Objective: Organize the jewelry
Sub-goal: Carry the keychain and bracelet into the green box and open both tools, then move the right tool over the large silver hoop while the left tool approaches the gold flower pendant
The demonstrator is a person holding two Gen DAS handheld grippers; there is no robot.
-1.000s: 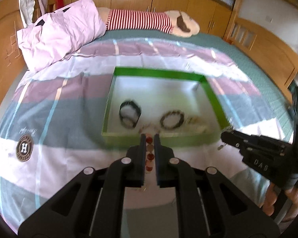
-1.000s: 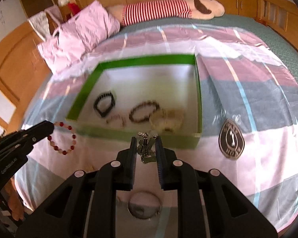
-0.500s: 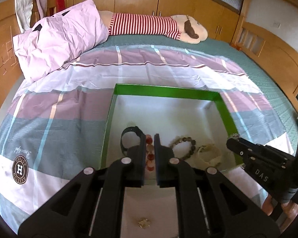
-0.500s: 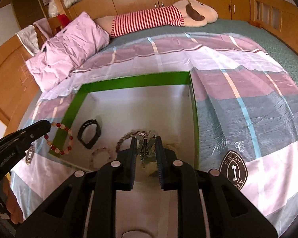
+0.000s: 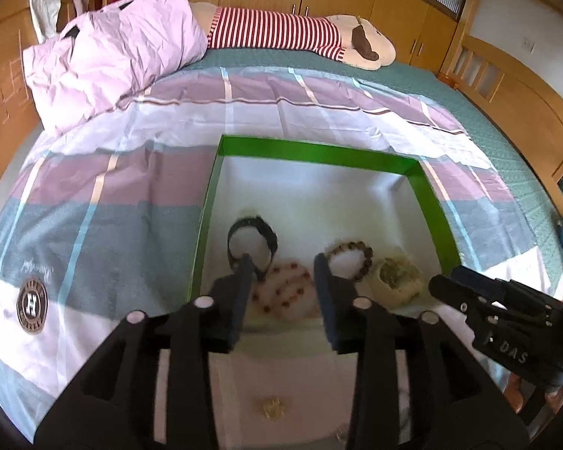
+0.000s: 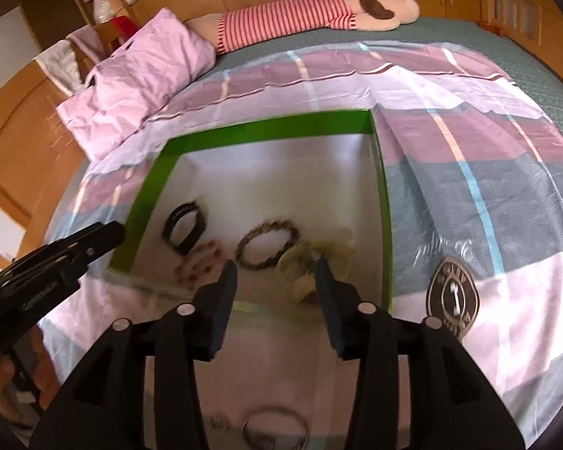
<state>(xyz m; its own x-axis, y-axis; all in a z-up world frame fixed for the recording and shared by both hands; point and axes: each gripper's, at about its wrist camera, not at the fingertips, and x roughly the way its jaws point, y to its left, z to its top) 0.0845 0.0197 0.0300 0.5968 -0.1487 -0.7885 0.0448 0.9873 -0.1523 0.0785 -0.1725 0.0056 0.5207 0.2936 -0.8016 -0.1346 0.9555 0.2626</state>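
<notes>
A green box (image 5: 319, 153) with a white floor lies on the bed. In it are a black bracelet (image 5: 252, 242), a brown bead bracelet (image 5: 349, 258) and a pale yellowish heap (image 5: 396, 279). My left gripper (image 5: 282, 262) hangs over the box's near part with its jaws opening. The red bead bracelet (image 5: 284, 294) lies blurred on the floor below the gap, free of the pads. My right gripper (image 6: 276, 264) is beside it to the right, jaws opening too, with nothing between them. Under it are the brown bracelet (image 6: 268, 243) and the pale heap (image 6: 315, 258).
A small gold trinket (image 5: 272, 407) and a silver ring (image 6: 274, 427) lie on the plaid duvet in front of the box. A pink pillow (image 5: 112, 56) and a striped plush toy (image 5: 281, 35) lie at the bed's far end. Wooden cabinets surround the bed.
Both grippers went from shut to open over the box. The red bead bracelet dropped out of the left jaws onto the box floor. The small metal piece left the right jaws.
</notes>
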